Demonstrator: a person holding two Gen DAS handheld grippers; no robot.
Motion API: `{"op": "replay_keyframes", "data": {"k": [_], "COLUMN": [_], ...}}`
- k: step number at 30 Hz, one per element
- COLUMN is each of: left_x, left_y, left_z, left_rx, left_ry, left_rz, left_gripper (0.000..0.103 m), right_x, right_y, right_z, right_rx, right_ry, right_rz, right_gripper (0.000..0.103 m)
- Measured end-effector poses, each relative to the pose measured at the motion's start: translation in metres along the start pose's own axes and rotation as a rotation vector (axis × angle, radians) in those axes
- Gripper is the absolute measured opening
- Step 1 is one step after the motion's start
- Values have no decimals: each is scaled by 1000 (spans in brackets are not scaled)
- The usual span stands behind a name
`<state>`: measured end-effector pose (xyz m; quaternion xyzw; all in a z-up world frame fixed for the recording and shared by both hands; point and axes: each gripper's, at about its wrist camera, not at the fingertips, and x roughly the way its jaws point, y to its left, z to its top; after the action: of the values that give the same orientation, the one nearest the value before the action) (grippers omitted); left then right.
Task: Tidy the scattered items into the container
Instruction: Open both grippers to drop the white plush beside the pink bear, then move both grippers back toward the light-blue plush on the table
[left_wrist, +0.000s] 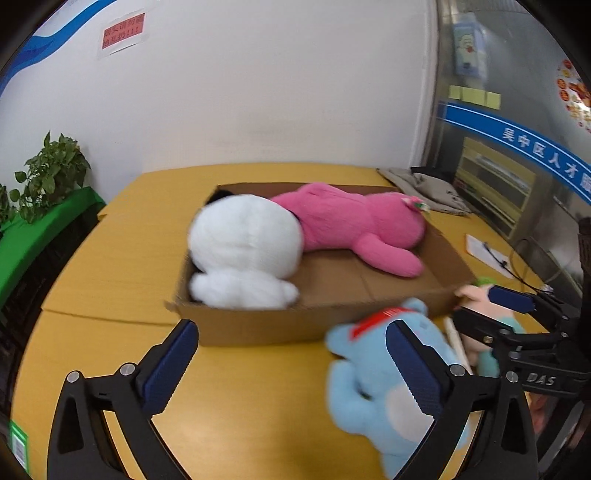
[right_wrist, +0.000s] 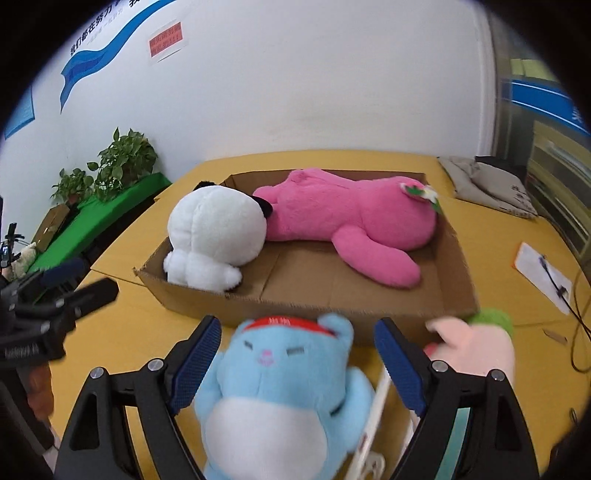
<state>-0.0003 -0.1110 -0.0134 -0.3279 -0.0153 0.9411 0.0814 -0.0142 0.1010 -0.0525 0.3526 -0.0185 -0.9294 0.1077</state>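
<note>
Both jaws spread wide, nothing pinched: left gripper (left_wrist: 291, 363) over bare desk (left_wrist: 110, 332) near the box front, right gripper (right_wrist: 297, 360) straddling the blue plush (right_wrist: 280, 387) without pressing it.

Left to right on the yellow desk: cardboard box (left_wrist: 369, 295) holding a white plush (left_wrist: 243, 240) at its left end and a pink plush (left_wrist: 351, 221) along the far wall; near its front right corner, outside, the blue plush on its back, then a pink-and-green plush (right_wrist: 476, 347) just beside it.

Probably between picks, two toys still out. Next move likely calls for closing on the blue plush's soft body, then lifting over the near wall.

Farther off: white wall, potted plants (right_wrist: 122, 162) on a green ledge left, grey cushion (right_wrist: 487, 184) and a clipboard (right_wrist: 543, 273) right.
</note>
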Motion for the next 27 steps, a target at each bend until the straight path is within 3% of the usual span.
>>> {"op": "replay_keyframes", "data": {"k": [6, 15, 27], "left_x": [-7, -12, -7], "left_y": [-30, -36, -35], "left_z": [-32, -45, -53], "left_rx": [-23, -74, -93], "left_ry": [13, 22, 45], "left_rz": [-48, -89, -122], "left_gripper": [103, 103, 103], "right_x": [-18, -40, -36], "right_y": [0, -14, -10], "right_z": [-27, -46, -50], "right_rx": [-53, -21, -25], "right_ry": [-15, -39, -23], "right_rz": [-106, -116, -117], "right_gripper": [85, 85, 85]}}
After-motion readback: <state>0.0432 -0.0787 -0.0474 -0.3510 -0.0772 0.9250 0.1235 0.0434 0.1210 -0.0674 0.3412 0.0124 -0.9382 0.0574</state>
